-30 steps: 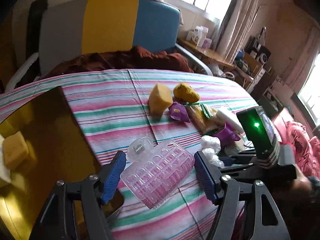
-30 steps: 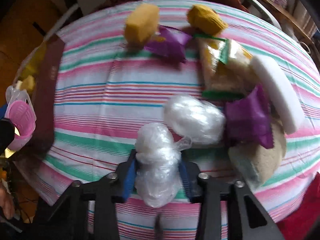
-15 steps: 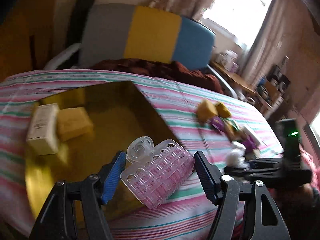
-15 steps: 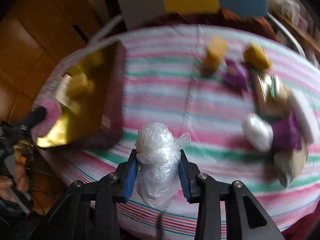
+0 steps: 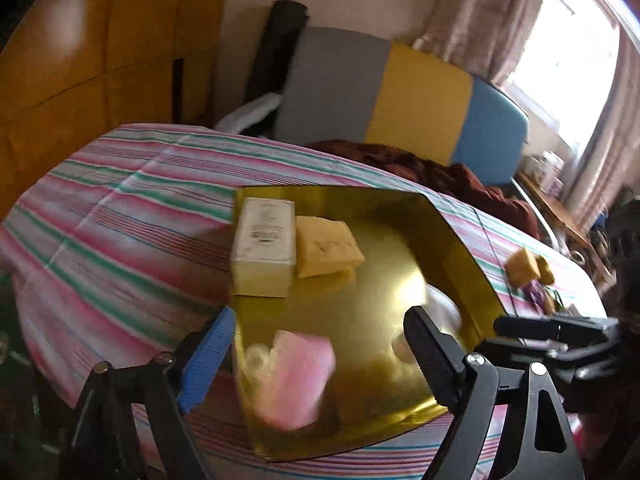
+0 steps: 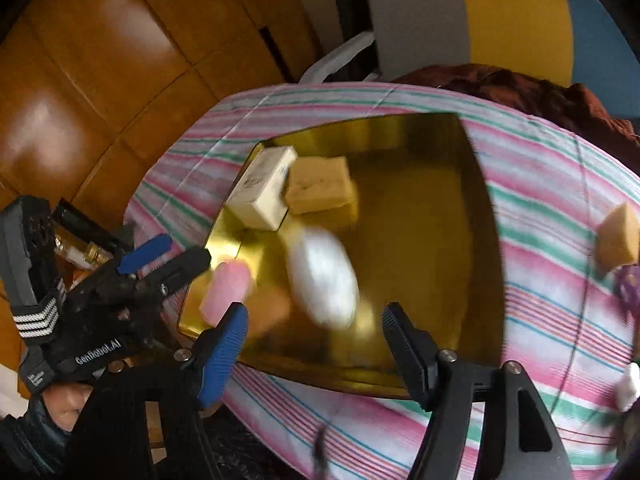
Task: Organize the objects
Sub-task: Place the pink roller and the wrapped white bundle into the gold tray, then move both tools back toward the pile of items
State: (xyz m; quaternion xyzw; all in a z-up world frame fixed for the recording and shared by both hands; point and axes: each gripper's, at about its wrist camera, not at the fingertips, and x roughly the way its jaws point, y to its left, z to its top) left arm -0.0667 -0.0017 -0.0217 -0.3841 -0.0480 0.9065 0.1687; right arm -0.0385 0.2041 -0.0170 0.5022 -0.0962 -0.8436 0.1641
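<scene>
A gold tray [image 5: 400, 264] on the striped cloth holds a cream box [image 5: 264, 248] and a yellow sponge [image 5: 326, 246]. My left gripper [image 5: 320, 360] hangs over the tray's near corner, jaws opening. The pink plastic case [image 5: 292, 376], blurred, lies loose below them in the tray, clear of both pads. My right gripper [image 6: 314, 350] is above the tray's near edge, jaws opening too. The white plastic bag [image 6: 322, 276], blurred, is out of them and down in the tray [image 6: 420, 200]. The pink case [image 6: 228, 292] sits by the left gripper [image 6: 187, 248].
On the cloth right of the tray lie a yellow sponge [image 6: 618, 240] and a purple packet [image 6: 628, 288]. A chair with a grey, yellow and blue back [image 5: 400, 92] and a brown cloth [image 5: 440, 168] stand behind the table. A wooden wall [image 6: 100, 80] is on the left.
Both grippers swung left from the pile to above the gold tray. Each opened: the pink case left the left jaws and the white bag left the right jaws, both now in the tray.
</scene>
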